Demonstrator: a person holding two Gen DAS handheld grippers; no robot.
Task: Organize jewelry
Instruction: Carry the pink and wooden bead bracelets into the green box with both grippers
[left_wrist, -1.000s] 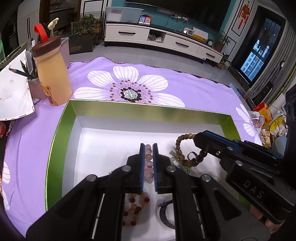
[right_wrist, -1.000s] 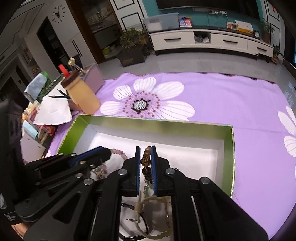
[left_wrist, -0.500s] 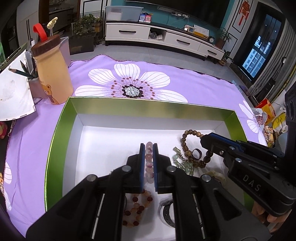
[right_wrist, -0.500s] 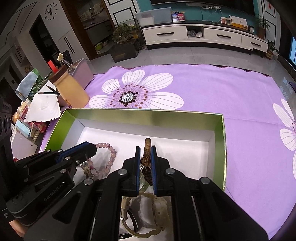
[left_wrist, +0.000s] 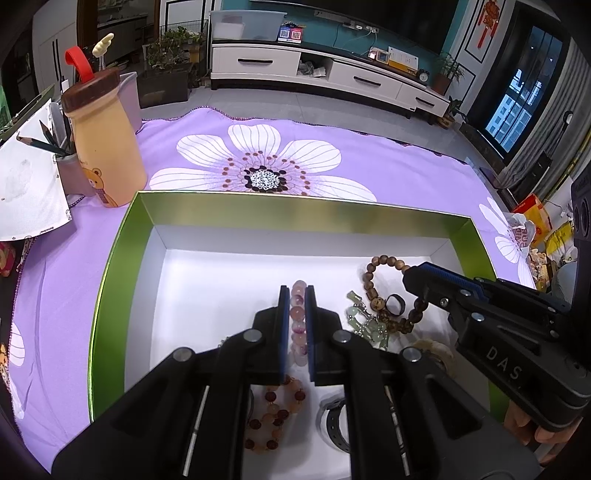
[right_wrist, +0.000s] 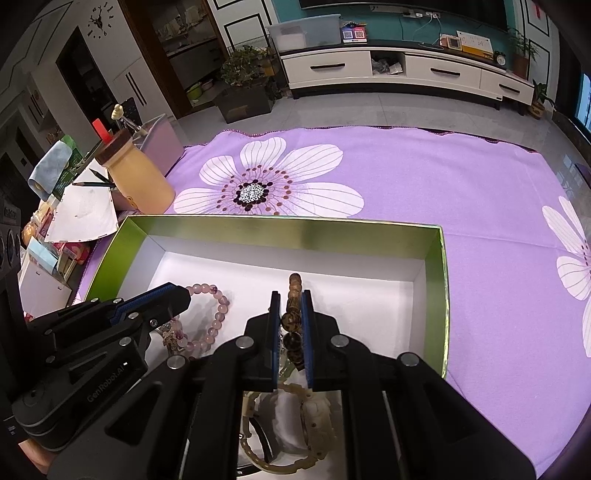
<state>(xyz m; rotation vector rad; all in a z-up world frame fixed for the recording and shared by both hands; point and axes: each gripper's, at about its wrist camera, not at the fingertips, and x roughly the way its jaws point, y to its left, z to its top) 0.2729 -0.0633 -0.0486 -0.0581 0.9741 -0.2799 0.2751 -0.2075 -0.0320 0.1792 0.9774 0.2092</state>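
A green box (left_wrist: 122, 236) with a white floor lies on a purple flowered cloth; it also shows in the right wrist view (right_wrist: 441, 266). My left gripper (left_wrist: 297, 291) is shut on a pink bead bracelet (left_wrist: 298, 317), seen in the right wrist view (right_wrist: 218, 314) too. My right gripper (right_wrist: 290, 297) is shut on a brown wooden bead bracelet (right_wrist: 292, 317), which shows in the left wrist view (left_wrist: 384, 269). Both grippers are inside the box, side by side. A jade charm string (left_wrist: 364, 325), a red-orange bead bracelet (left_wrist: 273, 413), a dark band (left_wrist: 332, 424) and a pale bangle (right_wrist: 310, 417) lie in the box.
A tan bear bottle with a brown lid (left_wrist: 103, 144) and a pencil cup (left_wrist: 66, 162) stand at the left of the box. Papers (left_wrist: 26, 184) lie at the far left. The cloth's right edge has bags beyond it (left_wrist: 539, 229).
Both grippers have pulled back and up with their bracelets; the box looks farther and fuller in view. The two bracelets have spread a little apart.
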